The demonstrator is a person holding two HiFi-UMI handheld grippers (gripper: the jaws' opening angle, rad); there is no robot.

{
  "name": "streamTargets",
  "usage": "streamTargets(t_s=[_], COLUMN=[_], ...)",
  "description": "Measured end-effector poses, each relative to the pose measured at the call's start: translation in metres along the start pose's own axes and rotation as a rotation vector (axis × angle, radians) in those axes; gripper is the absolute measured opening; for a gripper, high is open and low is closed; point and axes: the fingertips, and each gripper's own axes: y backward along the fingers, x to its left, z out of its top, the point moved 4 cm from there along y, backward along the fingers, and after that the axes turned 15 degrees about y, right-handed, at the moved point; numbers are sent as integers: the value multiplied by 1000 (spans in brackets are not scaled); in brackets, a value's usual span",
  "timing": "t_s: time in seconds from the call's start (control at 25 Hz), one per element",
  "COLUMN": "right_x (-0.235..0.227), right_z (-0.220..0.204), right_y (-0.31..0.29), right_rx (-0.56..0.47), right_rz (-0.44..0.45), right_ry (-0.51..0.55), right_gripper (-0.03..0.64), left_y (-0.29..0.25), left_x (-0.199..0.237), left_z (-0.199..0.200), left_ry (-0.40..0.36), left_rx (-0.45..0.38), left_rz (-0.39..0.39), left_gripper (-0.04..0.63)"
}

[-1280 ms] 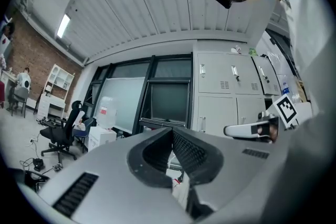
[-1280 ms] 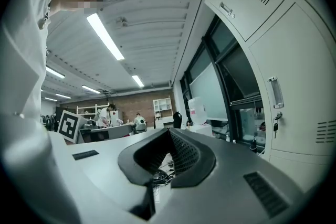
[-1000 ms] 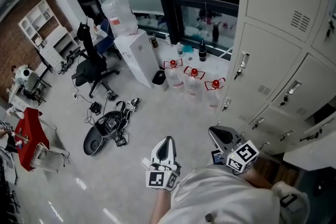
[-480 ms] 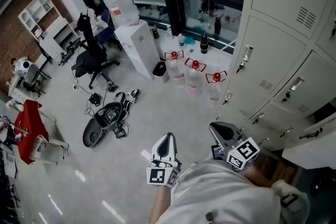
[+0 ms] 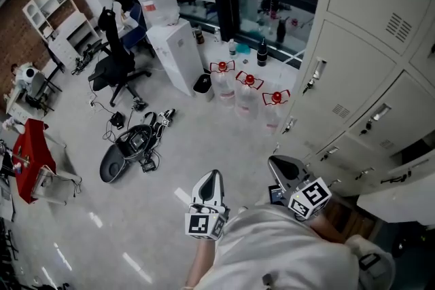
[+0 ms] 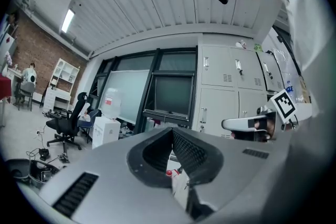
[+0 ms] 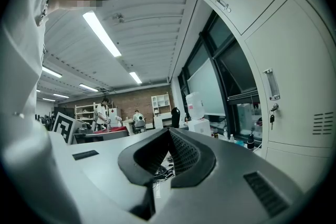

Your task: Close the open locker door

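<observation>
A bank of pale grey lockers (image 5: 367,78) fills the right side of the head view. At the lower right a pale door leaf (image 5: 397,197) stands out from the bank, with a dark opening below it. My left gripper (image 5: 209,181) is held level over the floor, jaws together and empty. My right gripper (image 5: 282,166) is just to its right, nearer the lockers, and is shut with nothing in it. The left gripper view looks past its shut jaws (image 6: 172,132) at closed lockers (image 6: 226,81) and the right gripper (image 6: 247,123). The right gripper view shows its shut jaws (image 7: 169,132) beside a closed locker door (image 7: 283,86).
Three water jugs with red handles (image 5: 248,95) stand at the foot of the lockers. A white water dispenser (image 5: 175,61), a black office chair (image 5: 112,71), a black device with cables (image 5: 129,149) and a red cart (image 5: 30,159) stand on the floor to the left.
The left gripper has sunk slightly. The right gripper has kept still, and the head view has shifted a little.
</observation>
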Motion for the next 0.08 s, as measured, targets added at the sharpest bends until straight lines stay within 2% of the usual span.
streamTargets(t_s=[0.08], right_x=[-3], right_z=[-1], right_y=[2], right_rx=[3], right_rz=[-6], right_ry=[-1], right_gripper=[26], left_y=[-2], left_x=[-1], left_z=[-4], left_ry=[9], left_rx=[5], left_rz=[1], left_gripper=[8])
